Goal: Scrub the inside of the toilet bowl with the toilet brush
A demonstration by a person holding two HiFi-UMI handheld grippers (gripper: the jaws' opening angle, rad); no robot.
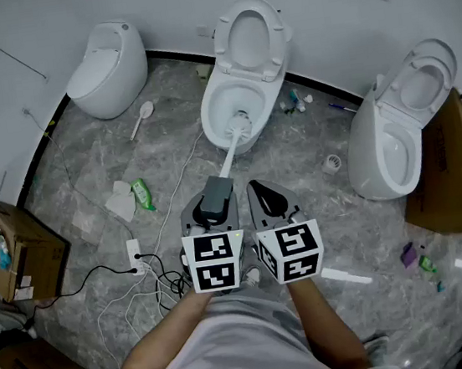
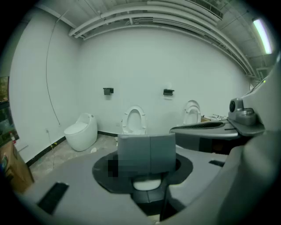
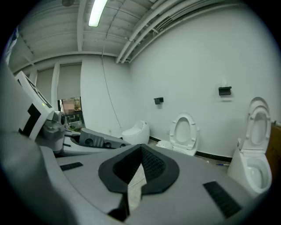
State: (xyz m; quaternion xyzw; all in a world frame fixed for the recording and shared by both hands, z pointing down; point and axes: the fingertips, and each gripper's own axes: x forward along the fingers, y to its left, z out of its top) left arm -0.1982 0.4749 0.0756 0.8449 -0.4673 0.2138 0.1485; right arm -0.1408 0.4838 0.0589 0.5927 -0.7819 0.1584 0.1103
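The middle toilet (image 1: 215, 114) stands with lid and seat up against the far wall. The toilet brush (image 1: 238, 124) has its white head down inside the bowl, and its white shaft runs back toward me. My left gripper (image 1: 215, 193) is shut on the brush's grey handle end (image 2: 147, 153), which fills the space between the jaws in the left gripper view. My right gripper (image 1: 259, 191) hangs just right of the left one, shut with nothing in it (image 3: 139, 163). The same toilet also shows ahead (image 2: 133, 119) and off to the right (image 3: 184, 134).
A closed-lid toilet (image 1: 106, 69) sits at the back left, and an open one (image 1: 401, 127) at the right beside a cardboard box (image 1: 453, 171). Another box (image 1: 11, 242), a power strip with cables (image 1: 135, 255), a green bottle (image 1: 141, 195) and small litter lie on the marble floor.
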